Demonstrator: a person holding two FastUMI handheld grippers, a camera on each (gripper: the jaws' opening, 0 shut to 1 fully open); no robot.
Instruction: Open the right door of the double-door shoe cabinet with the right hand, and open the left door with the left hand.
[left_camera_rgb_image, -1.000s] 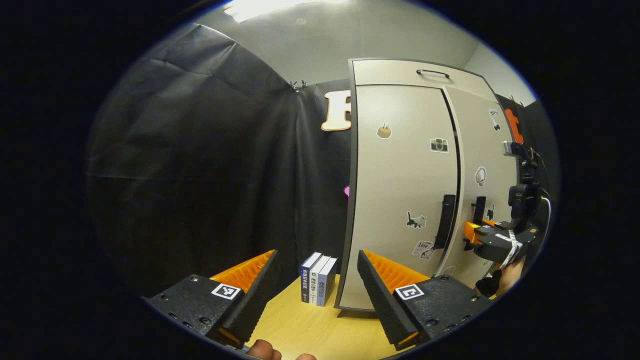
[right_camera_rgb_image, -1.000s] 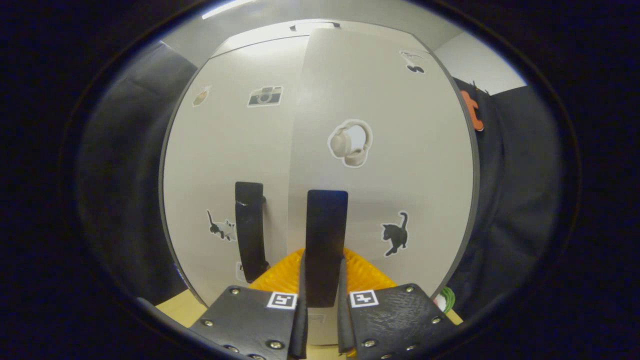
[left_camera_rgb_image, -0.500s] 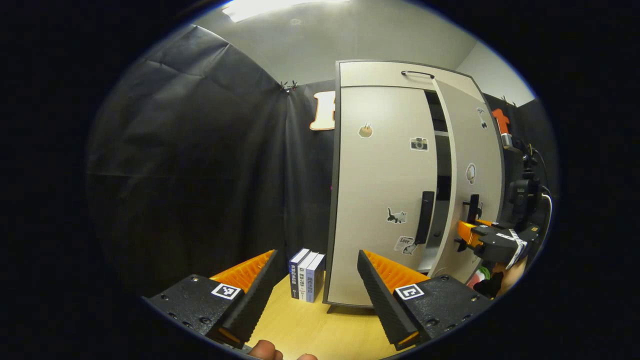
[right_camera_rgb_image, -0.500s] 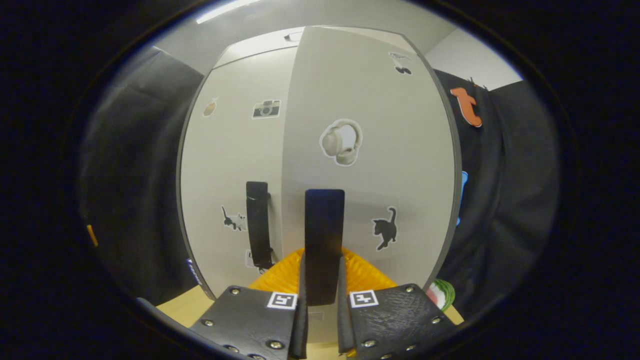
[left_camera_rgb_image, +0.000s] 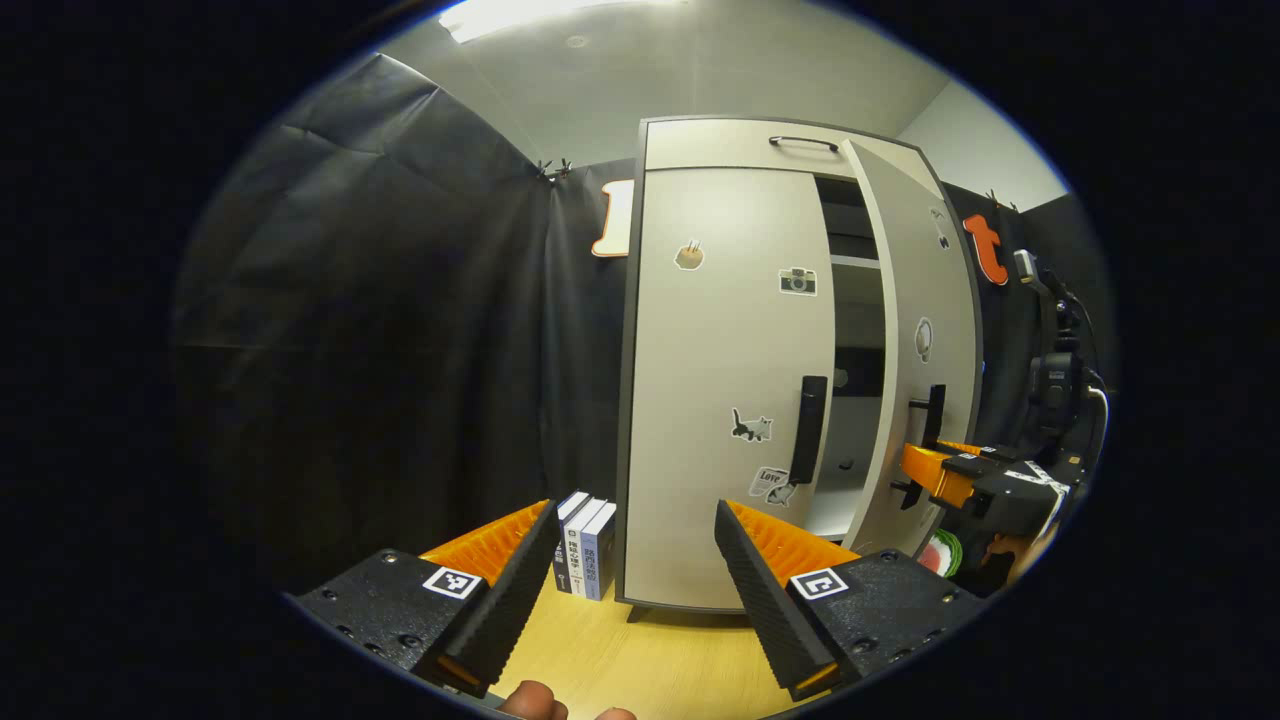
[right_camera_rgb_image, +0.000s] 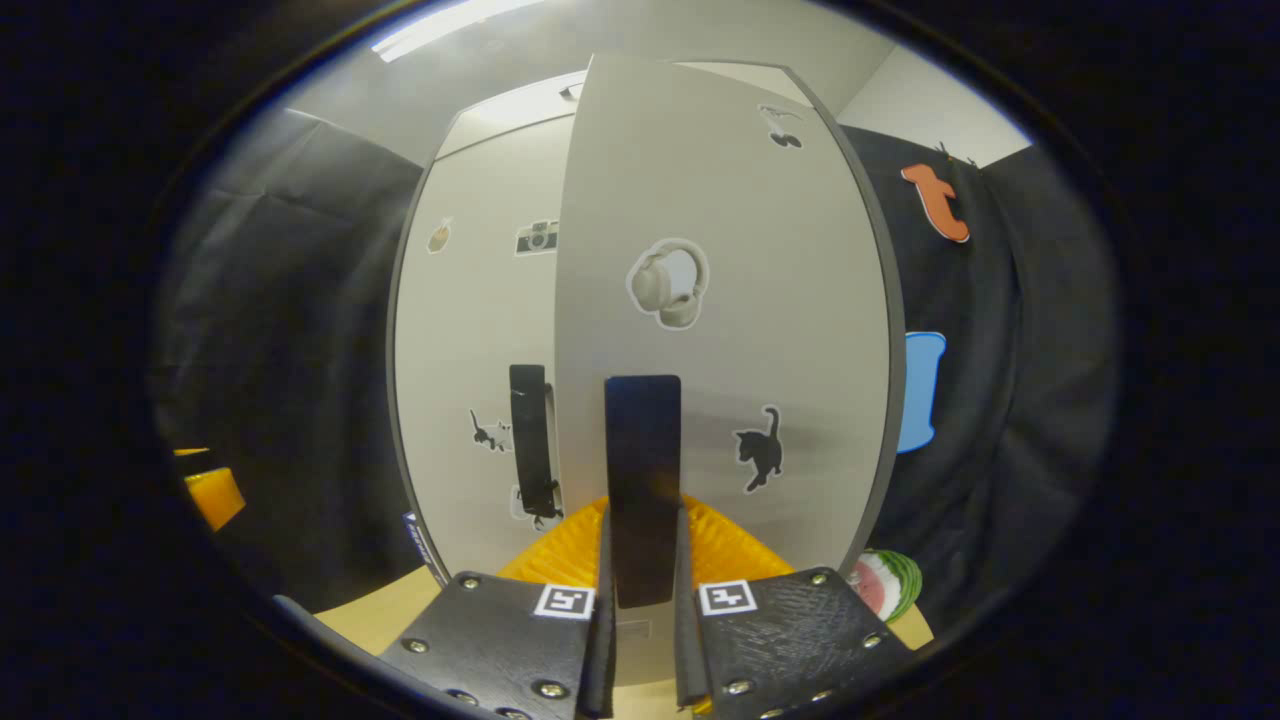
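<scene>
The shoe cabinet (left_camera_rgb_image: 730, 400) stands on the wooden table (left_camera_rgb_image: 640, 660), at about 1 o'clock from the left gripper (left_camera_rgb_image: 632, 560). Its right door (right_camera_rgb_image: 720, 330) is swung partly out, and a dark gap with a shelf shows behind it in the left gripper view. Its left door (left_camera_rgb_image: 725, 380) is flat and closed. The left door's handle (left_camera_rgb_image: 808, 430) is a black bar that stands straight up with nothing on it.

The right gripper (right_camera_rgb_image: 642, 560) points straight at the right door. Its two fingers are pressed close on the right door's handle (right_camera_rgb_image: 642, 480), one on each side. In the left gripper view it sits at 3 o'clock, level, with the person's hand (left_camera_rgb_image: 1005, 550) just under it.

The left gripper is held low and back from the cabinet, well apart from the left door. Its fingers (left_camera_rgb_image: 510, 590) are spread wide and hold nothing. A fingertip (left_camera_rgb_image: 530, 700) of the hand that holds it peeks in at 6 o'clock.

Three books (left_camera_rgb_image: 585, 545) stand upright on the table just beside the cabinet, at 9 o'clock from its foot. A round watermelon thing (right_camera_rgb_image: 885, 585) lies by the open door, at 4 o'clock in the right gripper view
</scene>
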